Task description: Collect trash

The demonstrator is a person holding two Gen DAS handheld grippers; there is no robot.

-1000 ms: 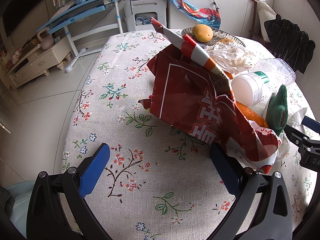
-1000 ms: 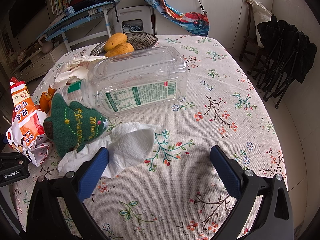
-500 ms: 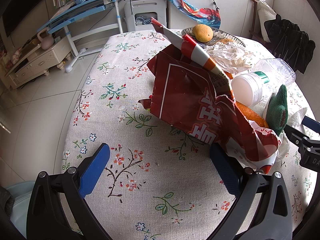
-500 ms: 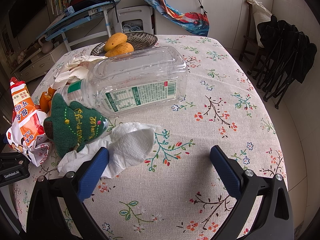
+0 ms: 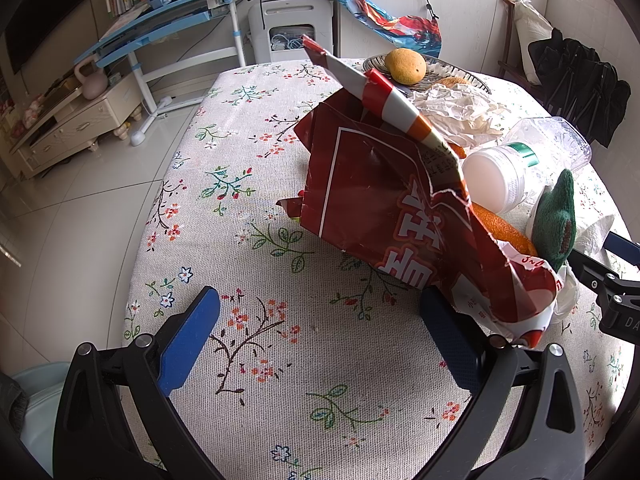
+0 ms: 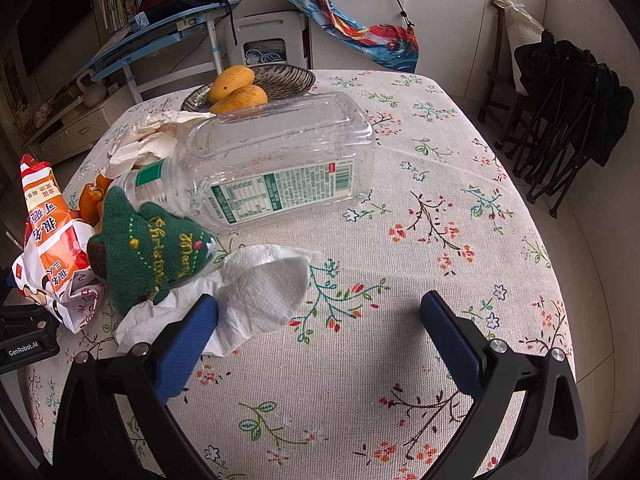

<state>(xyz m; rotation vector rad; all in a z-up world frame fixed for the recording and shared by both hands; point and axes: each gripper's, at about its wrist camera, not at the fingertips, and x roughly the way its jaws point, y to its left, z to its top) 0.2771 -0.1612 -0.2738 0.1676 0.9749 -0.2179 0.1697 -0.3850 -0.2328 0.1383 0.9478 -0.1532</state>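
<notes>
Mangoes and a knitted toy sitting on the floral tablecloth (image 6: 440, 152)

Two mangoes (image 6: 236, 88) are lying in a dark dish (image 6: 288, 78) at the far edge; a green knitted Christmas tree (image 6: 148, 248) is lying near left.

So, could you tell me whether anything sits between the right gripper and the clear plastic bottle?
Yes: the crumpled white paper towel lies ahead of the right gripper, before the clear plastic bottle.

Glossy foil snack bag (image 5: 384, 200), clear plastic bottle (image 6: 280, 160), woven cloth tablecloth (image 6: 400, 280)
</notes>
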